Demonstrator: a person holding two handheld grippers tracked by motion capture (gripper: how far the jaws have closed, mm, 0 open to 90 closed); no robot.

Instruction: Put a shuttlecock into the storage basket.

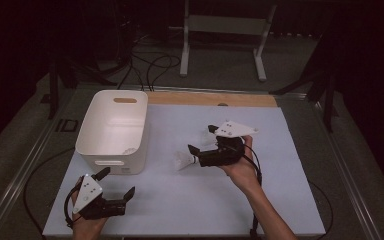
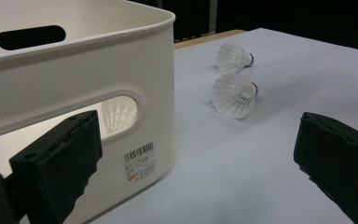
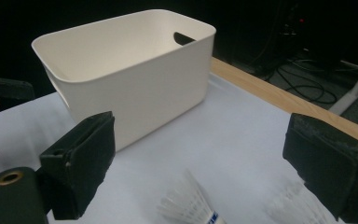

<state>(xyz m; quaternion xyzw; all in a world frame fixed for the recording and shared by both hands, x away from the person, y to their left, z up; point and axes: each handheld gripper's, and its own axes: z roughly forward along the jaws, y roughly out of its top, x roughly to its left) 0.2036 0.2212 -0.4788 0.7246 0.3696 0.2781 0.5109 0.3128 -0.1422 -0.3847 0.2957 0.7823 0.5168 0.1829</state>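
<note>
White bin [image 1: 112, 131] sits on the left part of a white table [image 1: 260, 200], handle slots in its short walls. One shuttlecock [image 2: 117, 113] lies inside the bin, seen through the near handle slot in the left gripper view; a barcode label [image 2: 140, 161] is stuck on the bin wall just below that slot.

Two more shuttlecocks lie on the table right of the bin, apart from it: near shuttlecock [image 2: 234, 95] and far shuttlecock [image 2: 233, 57], both on their sides, close to each other, not touching.

Right gripper [image 1: 203, 139] hovers right of the bin, over those two shuttlecocks, jaws wide apart and holding nothing. In the right gripper view the bin [image 3: 130, 70] is ahead and the feather skirts of the two shuttlecocks sit at the bottom edge between the jaws; near one [image 3: 186, 205] shows a blue band. Cannot tell if a jaw touches either.

Left gripper [image 1: 116, 183] is in front of the bin's near short wall, close to it, jaws wide and empty, pointing toward the bin corner.

A wood strip [image 1: 215, 99] runs along the table edge beyond the bin.
</note>
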